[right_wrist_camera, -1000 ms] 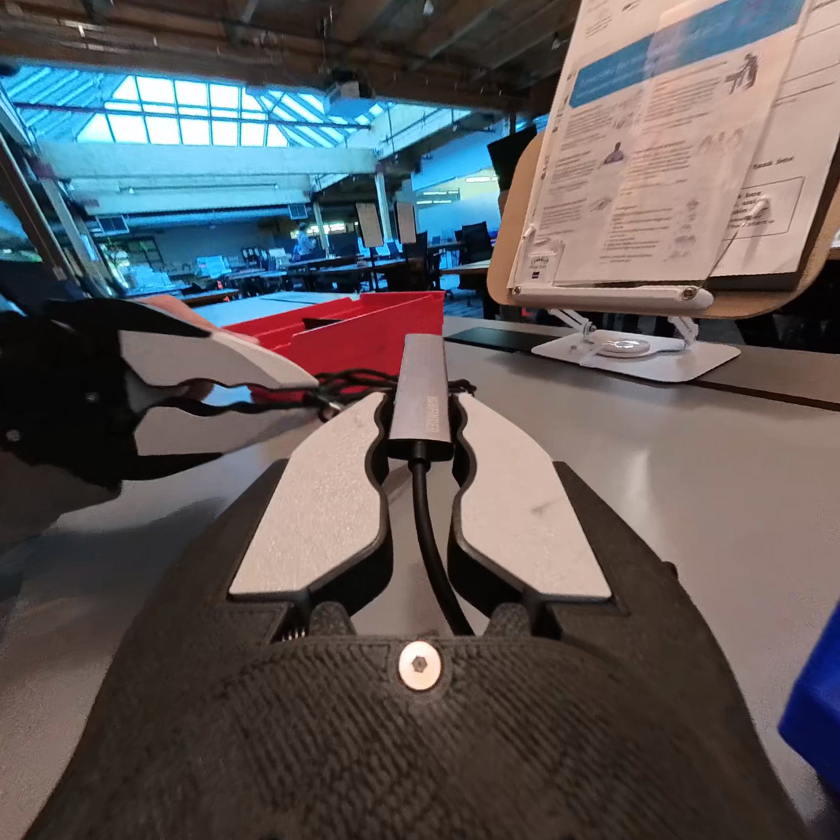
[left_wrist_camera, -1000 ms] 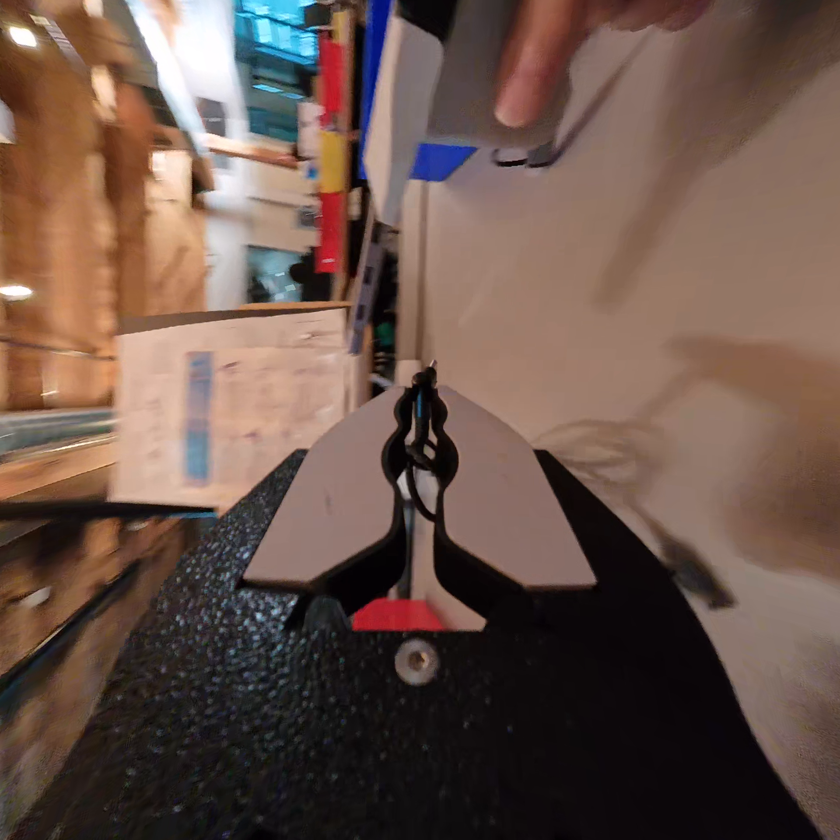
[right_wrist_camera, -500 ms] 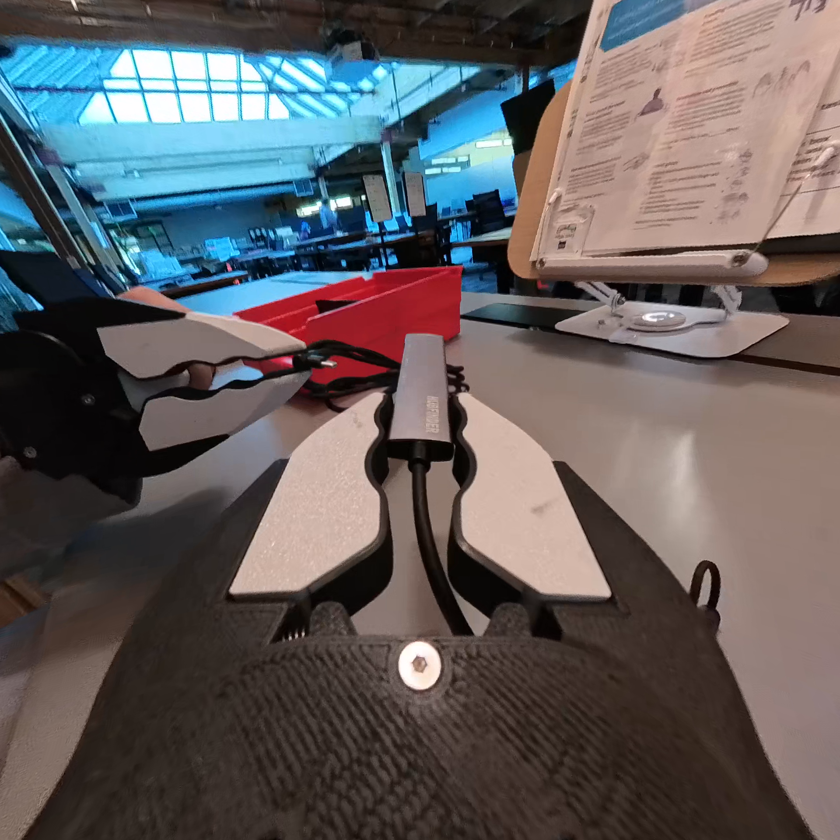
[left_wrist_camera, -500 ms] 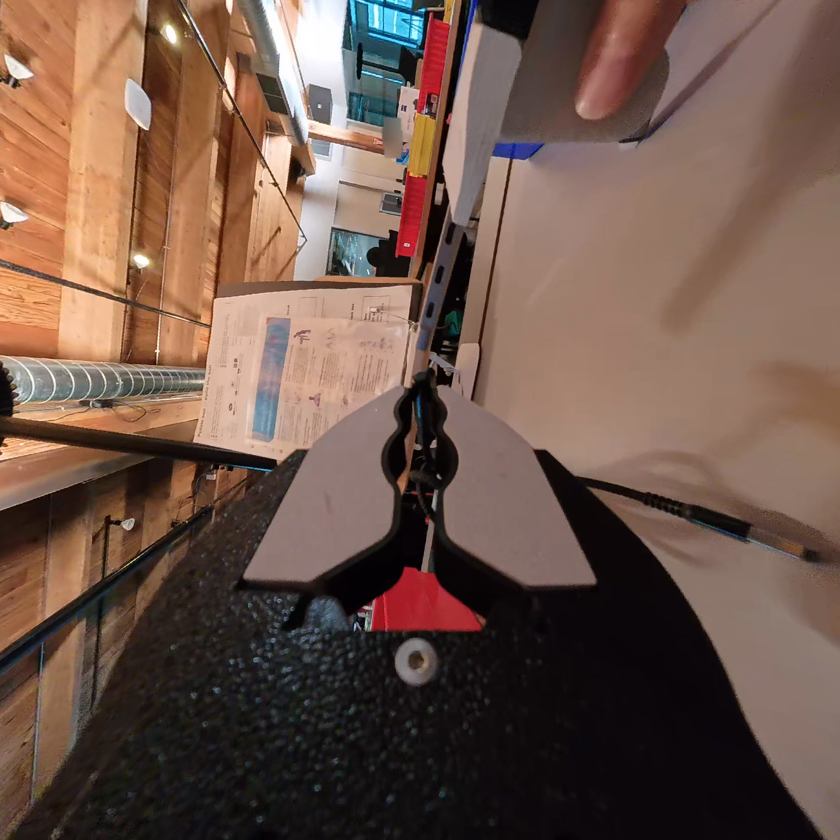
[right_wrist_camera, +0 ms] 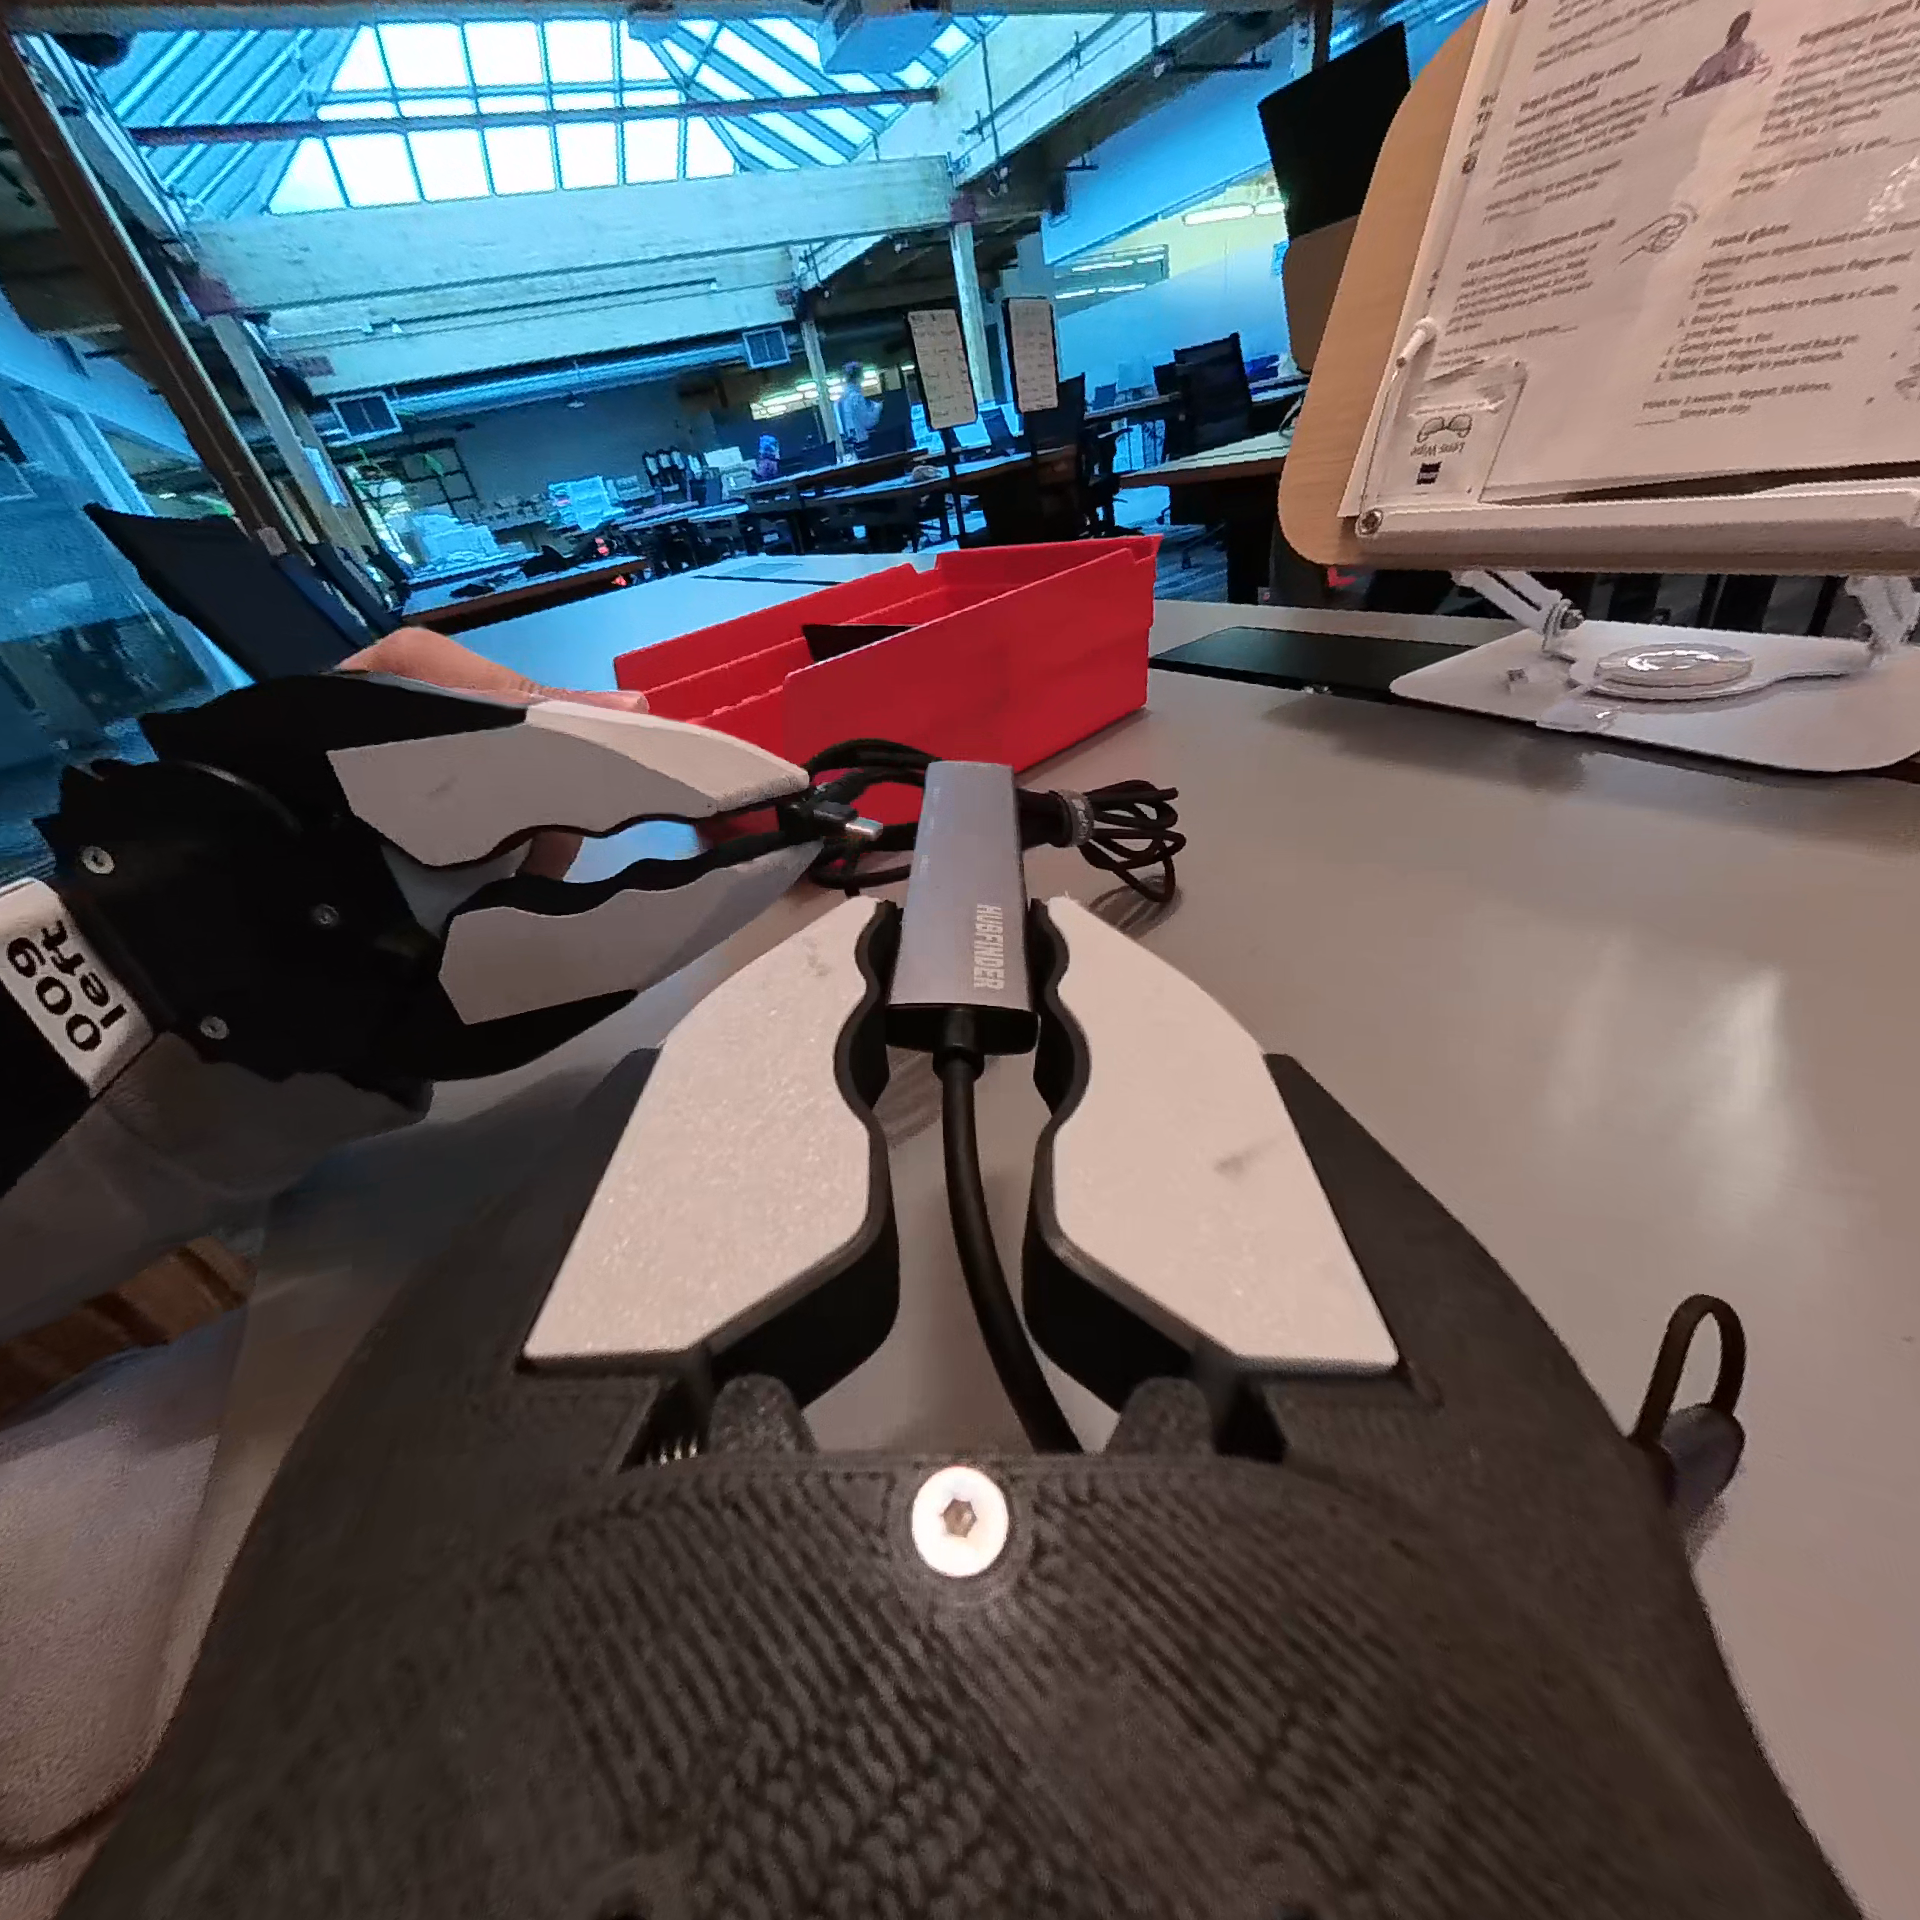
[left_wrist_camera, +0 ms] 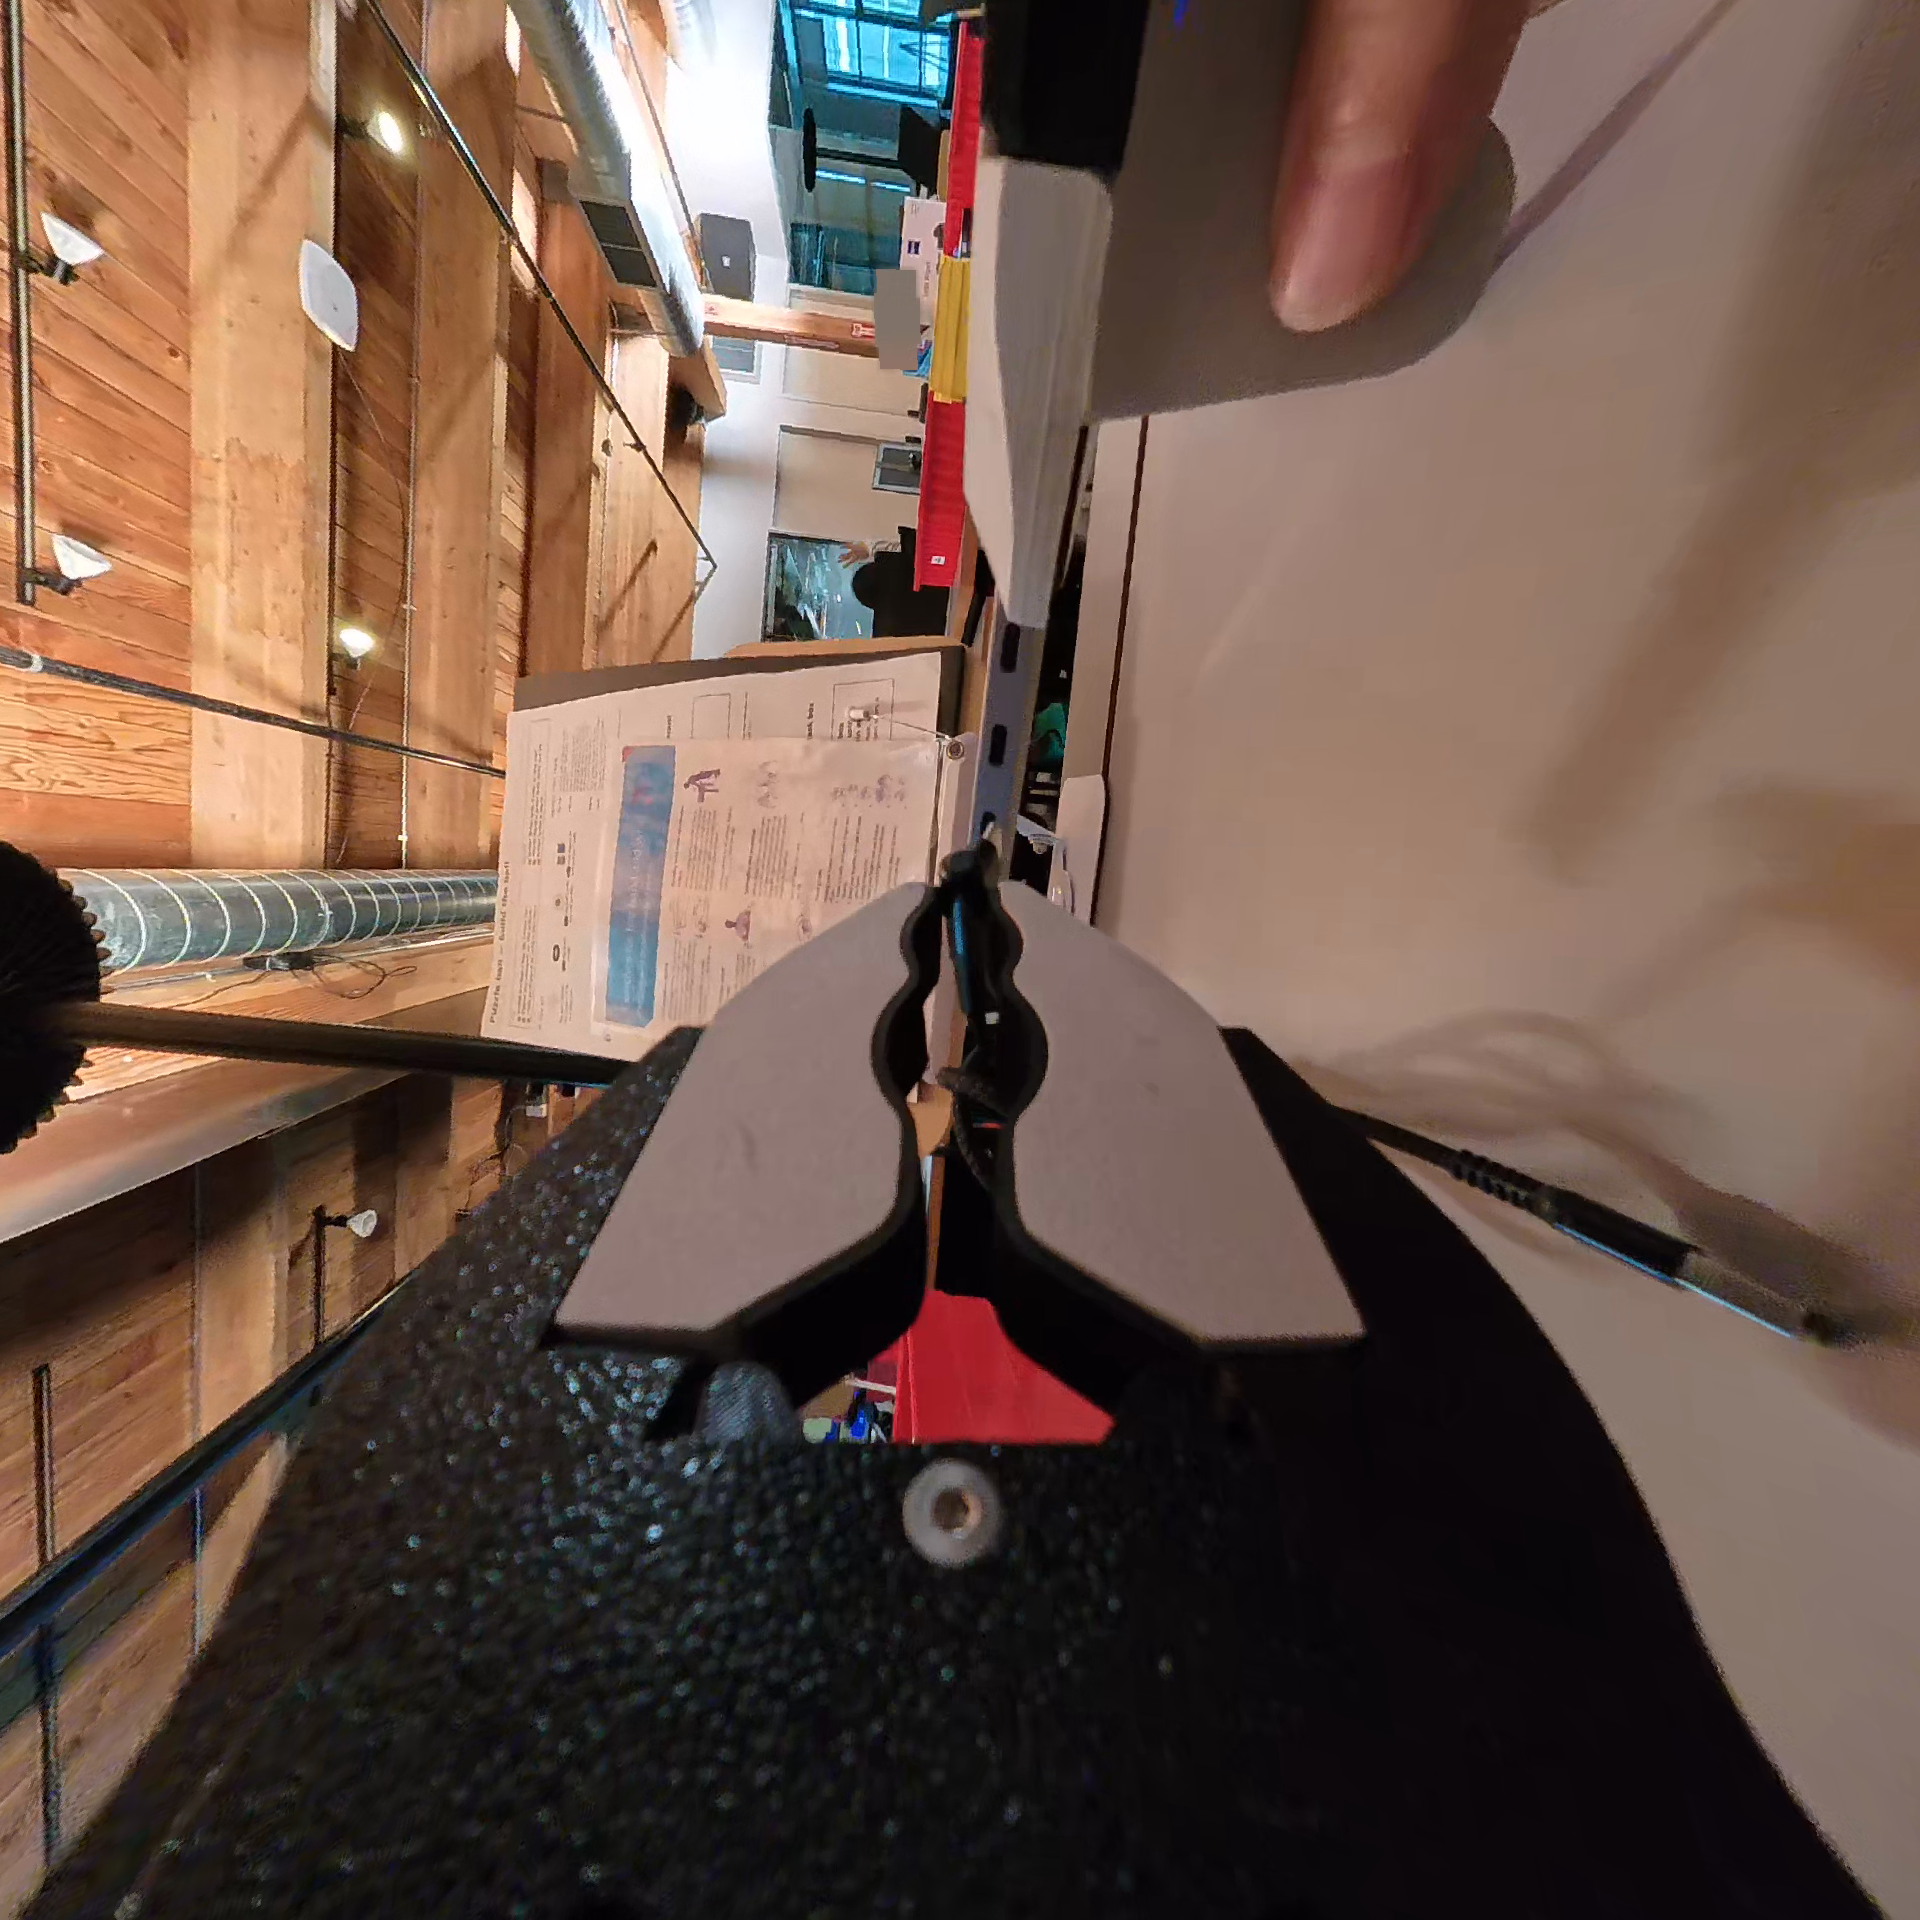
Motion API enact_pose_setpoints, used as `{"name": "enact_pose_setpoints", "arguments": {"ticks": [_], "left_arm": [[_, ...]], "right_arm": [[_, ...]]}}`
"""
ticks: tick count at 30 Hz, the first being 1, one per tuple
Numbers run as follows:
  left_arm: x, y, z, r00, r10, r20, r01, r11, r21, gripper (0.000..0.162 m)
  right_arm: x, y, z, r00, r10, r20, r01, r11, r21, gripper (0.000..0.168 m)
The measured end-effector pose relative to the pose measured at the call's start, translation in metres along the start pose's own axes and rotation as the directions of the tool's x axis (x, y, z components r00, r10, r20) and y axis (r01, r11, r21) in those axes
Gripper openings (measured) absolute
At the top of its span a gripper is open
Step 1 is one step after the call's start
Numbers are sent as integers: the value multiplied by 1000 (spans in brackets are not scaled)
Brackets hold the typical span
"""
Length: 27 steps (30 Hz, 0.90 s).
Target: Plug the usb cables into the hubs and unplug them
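Observation:
My right gripper (right_wrist_camera: 961,920) is shut on the near end of a slim grey USB hub (right_wrist_camera: 961,862), held level above the table, with the hub's own black lead (right_wrist_camera: 977,1195) running back between the fingers. My left gripper (right_wrist_camera: 795,816) comes in from the left, shut on the black USB cable's plug (right_wrist_camera: 836,821), whose metal tip sits just short of the hub's left side. In the left wrist view, the left gripper (left_wrist_camera: 961,899) pinches the plug (left_wrist_camera: 961,914), and the hub's port side (left_wrist_camera: 1003,727) lies straight ahead. The cable's bundled coil (right_wrist_camera: 1122,831) rests on the table behind the hub.
A red bin (right_wrist_camera: 935,644) stands behind the hub. A document stand holding papers (right_wrist_camera: 1662,312) rises at the right on its white base (right_wrist_camera: 1662,707). The grey table (right_wrist_camera: 1507,987) stretches to the right. A hand's finger (left_wrist_camera: 1351,156) shows on the right gripper. One gripper's finger ends stand about 5 centimetres off the other's.
The left gripper has brought the plug rightward, closer to the hub's side. The right wrist view has tilted down and now shows more table and the cable coil.

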<state>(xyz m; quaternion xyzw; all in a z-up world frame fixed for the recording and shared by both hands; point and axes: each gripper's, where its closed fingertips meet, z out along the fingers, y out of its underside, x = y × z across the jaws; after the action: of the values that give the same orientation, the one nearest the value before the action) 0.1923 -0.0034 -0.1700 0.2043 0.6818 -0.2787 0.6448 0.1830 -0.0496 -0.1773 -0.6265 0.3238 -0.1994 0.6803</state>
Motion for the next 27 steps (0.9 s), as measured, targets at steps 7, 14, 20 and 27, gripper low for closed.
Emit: {"name": "enact_pose_setpoints", "arguments": {"ticks": [7, 14, 20, 27], "left_arm": [[-4, 7, 1, 999, -5, 46, 7, 999, -40, 7], [0, 10, 2, 999, 5, 37, -3, 999, -50, 7], [2, 12, 2, 998, 47, 30, -44, 996, -79, 7], [8, 9, 2, 999, 33, 32, -31, 998, -50, 7]], "right_arm": [[-8, 0, 4, 1000, -2, 25, 3, 1000, -20, 25], [-9, 1, 6, 1000, -1, 12, 2, 1000, -22, 25], [-12, 5, 8, 997, -81, -2, 81, 996, -44, 25], [-14, 6, 5, 993, -114, 7, 115, 993, -41, 26]]}}
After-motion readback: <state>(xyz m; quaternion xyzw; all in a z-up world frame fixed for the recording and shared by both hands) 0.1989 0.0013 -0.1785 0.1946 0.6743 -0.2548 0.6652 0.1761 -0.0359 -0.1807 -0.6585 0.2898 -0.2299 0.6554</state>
